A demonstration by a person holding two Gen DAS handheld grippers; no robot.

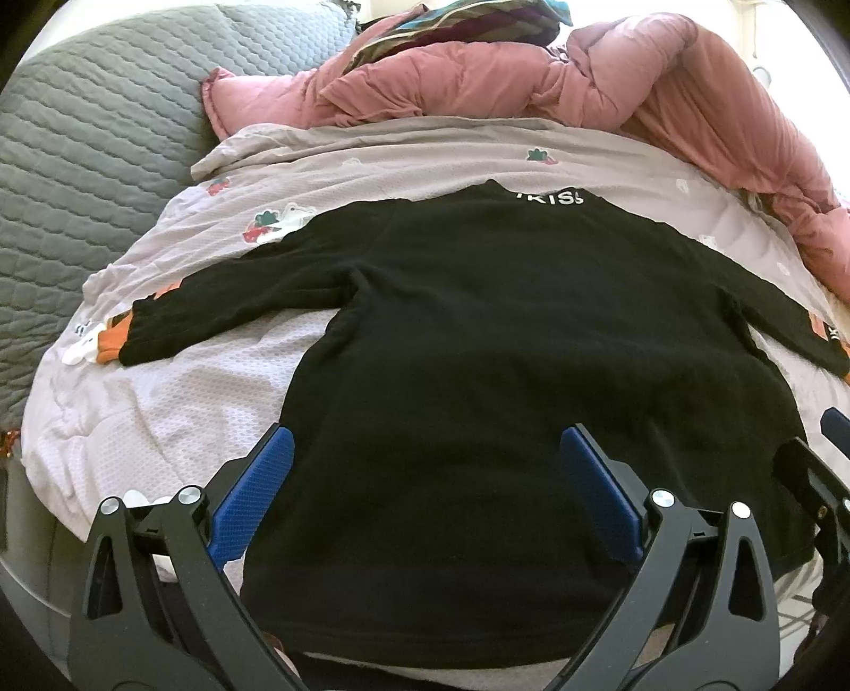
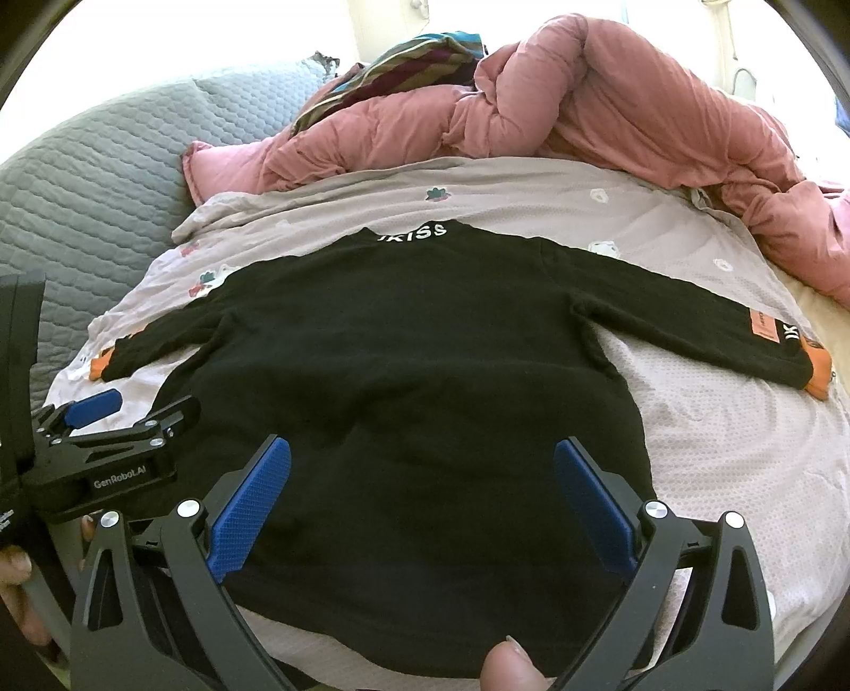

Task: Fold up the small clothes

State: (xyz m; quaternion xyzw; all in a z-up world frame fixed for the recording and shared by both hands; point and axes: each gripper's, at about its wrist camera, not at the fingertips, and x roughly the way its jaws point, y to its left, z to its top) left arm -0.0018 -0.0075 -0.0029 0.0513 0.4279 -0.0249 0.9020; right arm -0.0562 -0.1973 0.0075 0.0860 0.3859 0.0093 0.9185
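A small black long-sleeved top (image 1: 504,340) (image 2: 414,361) lies spread flat on the bed, collar away from me with white lettering, both sleeves stretched out sideways, orange cuffs at the ends. My left gripper (image 1: 427,446) hovers open over the hem's left part, blue pads (image 1: 255,494) wide apart, nothing held. My right gripper (image 2: 422,452) is open too, above the hem's right part. In the right wrist view the left gripper (image 2: 106,420) shows at the left edge, beside the top's lower left corner. A fingertip (image 2: 507,667) pokes in at the bottom.
The top rests on a pale lilac printed sheet (image 1: 175,404) (image 2: 717,457). A bunched pink duvet (image 1: 531,79) (image 2: 611,111) fills the far side and right. A grey quilted cover (image 1: 90,149) (image 2: 90,175) lies to the left. Striped fabric (image 1: 467,21) sits behind the duvet.
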